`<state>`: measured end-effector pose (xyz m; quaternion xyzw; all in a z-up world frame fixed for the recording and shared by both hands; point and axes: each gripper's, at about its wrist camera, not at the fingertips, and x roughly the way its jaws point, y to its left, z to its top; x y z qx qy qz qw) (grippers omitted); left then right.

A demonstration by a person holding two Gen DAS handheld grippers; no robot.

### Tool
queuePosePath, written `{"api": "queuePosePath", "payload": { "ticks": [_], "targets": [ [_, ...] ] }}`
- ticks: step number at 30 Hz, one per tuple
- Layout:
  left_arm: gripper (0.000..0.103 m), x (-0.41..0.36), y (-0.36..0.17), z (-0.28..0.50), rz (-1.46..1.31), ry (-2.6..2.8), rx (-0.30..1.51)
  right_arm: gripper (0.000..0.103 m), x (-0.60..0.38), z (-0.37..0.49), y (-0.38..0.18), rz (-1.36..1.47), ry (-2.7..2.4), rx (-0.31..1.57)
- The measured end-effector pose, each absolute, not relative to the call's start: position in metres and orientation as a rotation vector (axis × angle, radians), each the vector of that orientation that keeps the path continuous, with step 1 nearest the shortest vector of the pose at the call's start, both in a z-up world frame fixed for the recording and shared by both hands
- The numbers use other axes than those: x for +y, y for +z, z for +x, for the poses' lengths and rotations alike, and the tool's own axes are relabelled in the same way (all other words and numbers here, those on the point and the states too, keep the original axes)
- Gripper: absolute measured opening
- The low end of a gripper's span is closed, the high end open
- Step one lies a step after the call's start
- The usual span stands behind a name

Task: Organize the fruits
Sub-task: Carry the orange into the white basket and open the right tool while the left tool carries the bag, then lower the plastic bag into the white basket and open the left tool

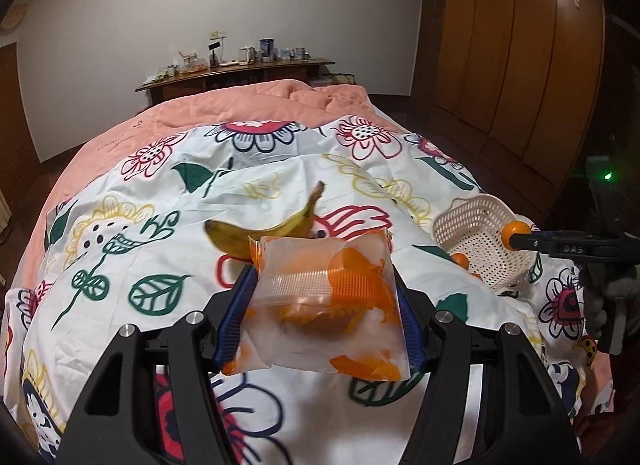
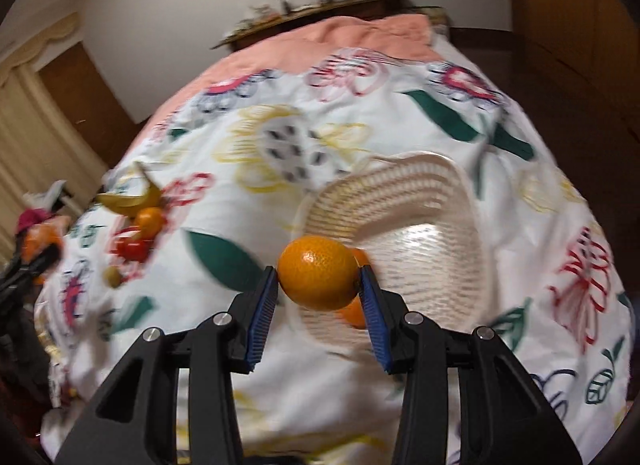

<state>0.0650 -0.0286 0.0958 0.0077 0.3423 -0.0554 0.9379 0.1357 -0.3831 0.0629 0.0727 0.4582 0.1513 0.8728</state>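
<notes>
Right hand-held gripper (image 2: 319,280): ribbed blue pads clamp a smooth, round tangerine (image 2: 318,272) at the near rim of the cream lattice-plastic basket (image 2: 404,193), which already holds orange fruit. Carry it past the rim, lower, then release, lest it roll. Left hand-held gripper (image 1: 325,307): closed on a crinkly translucent bag (image 1: 325,301) above the floral bed cover (image 1: 120,225); a curved banana (image 1: 264,231) lies beyond.

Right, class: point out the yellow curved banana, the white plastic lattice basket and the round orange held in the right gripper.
Yellow curved banana (image 1: 256,234): left wrist view, middle of its body.
White plastic lattice basket (image 2: 432,265): right wrist view, inner wall.
Round orange (image 2: 318,273): right wrist view, front surface.
</notes>
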Motion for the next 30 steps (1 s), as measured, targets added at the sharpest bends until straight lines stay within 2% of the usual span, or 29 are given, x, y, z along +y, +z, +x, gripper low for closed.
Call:
{"api": "queuePosePath", "payload": {
  "ticks": [12,30],
  "targets": [
    [0.065,-0.084,0.100,0.080,0.108,-0.169,0.723,0.043,-0.411,0.149,0.017,0.173,0.227,1.005],
    [0.065,-0.164,0.095,0.124,0.186,-0.316,0.774,0.044,-0.439,0.128,0.030,0.252,0.239,0.908]
  ]
}}
